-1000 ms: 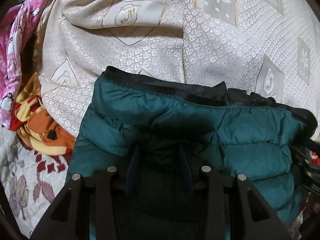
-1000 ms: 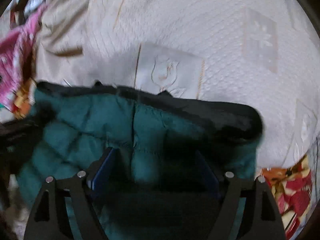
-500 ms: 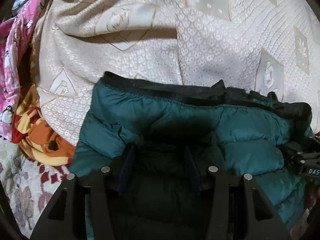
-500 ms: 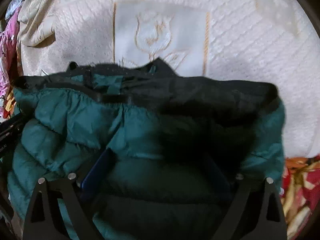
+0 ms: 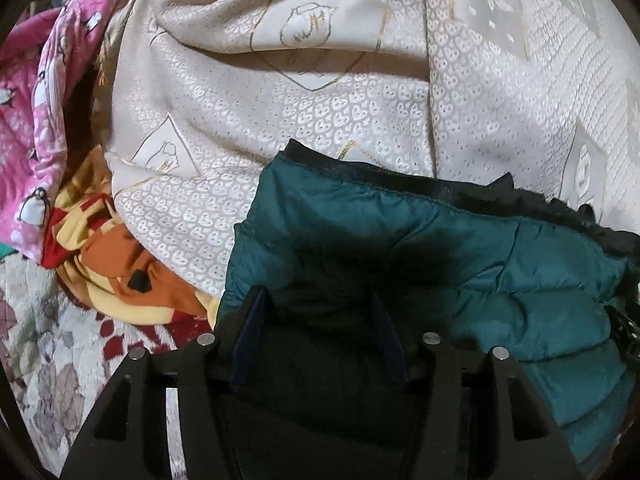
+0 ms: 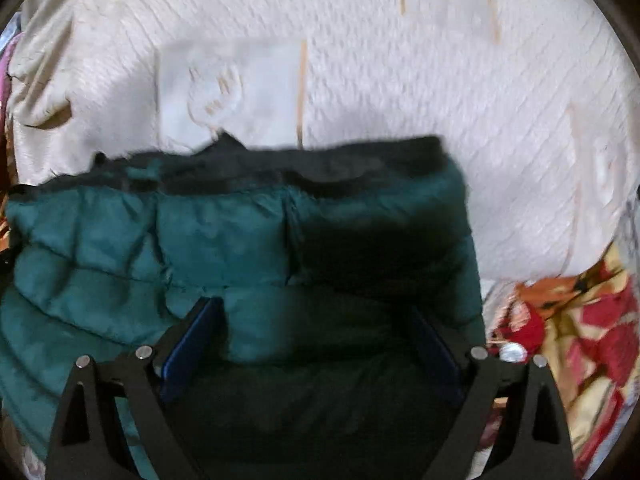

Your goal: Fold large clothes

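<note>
A teal puffer jacket (image 5: pixel 400 232) with a black lining edge lies folded on a cream patterned bedspread (image 5: pixel 320 100). My left gripper (image 5: pixel 316 304) sits low over the jacket's left part. Its jaws are opening, with dark jacket fabric lying between the blue pads (image 5: pixel 248 332) and not pinched. The right wrist view is blurred and shows the same jacket (image 6: pixel 200 232) on the bedspread (image 6: pixel 440 80). My right gripper (image 6: pixel 312 308) stands wide open over the jacket's right part, with a bulge of fabric between its fingers. A black part of the right gripper (image 5: pixel 628 328) shows at the right edge.
A pink penguin-print cloth (image 5: pixel 36 120) lies bunched at the far left. An orange, yellow and red cloth (image 5: pixel 112 260) lies beside the jacket's left side, and the same sort of cloth (image 6: pixel 580 320) lies to its right. A floral cover (image 5: pixel 40 340) fills the lower left.
My left gripper's jaws have spread apart and let the fabric loose. The right gripper's jaws have widened, and it has rolled and sunk closer to the jacket.
</note>
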### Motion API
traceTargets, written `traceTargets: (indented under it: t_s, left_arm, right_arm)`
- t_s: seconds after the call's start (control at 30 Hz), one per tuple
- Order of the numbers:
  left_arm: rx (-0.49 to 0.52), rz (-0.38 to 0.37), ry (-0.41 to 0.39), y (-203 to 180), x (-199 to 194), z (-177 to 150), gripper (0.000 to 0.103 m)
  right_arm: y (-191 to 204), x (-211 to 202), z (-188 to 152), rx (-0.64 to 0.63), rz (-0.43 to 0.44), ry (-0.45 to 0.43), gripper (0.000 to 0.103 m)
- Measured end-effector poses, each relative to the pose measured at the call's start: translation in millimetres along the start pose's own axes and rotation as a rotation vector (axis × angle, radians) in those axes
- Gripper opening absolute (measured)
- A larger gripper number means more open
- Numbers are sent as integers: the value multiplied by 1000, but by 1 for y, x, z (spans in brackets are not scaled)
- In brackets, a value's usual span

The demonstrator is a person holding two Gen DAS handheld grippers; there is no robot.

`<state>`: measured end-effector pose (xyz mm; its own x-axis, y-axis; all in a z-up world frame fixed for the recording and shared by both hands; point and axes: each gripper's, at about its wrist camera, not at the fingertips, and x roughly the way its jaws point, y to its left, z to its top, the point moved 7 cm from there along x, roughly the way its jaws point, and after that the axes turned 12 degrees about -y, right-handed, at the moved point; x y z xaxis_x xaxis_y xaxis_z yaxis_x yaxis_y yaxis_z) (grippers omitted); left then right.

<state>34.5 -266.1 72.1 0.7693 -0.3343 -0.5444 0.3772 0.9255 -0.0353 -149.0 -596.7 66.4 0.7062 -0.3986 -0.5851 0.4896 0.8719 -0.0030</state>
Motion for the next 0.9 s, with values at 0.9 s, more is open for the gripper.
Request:
traceTargets:
  t_s: [0.9]
  left_arm:
    - [12, -34, -4, 3, -75, -41, 37]
  right_arm:
    - [28, -60, -57, -50, 83, 40, 100]
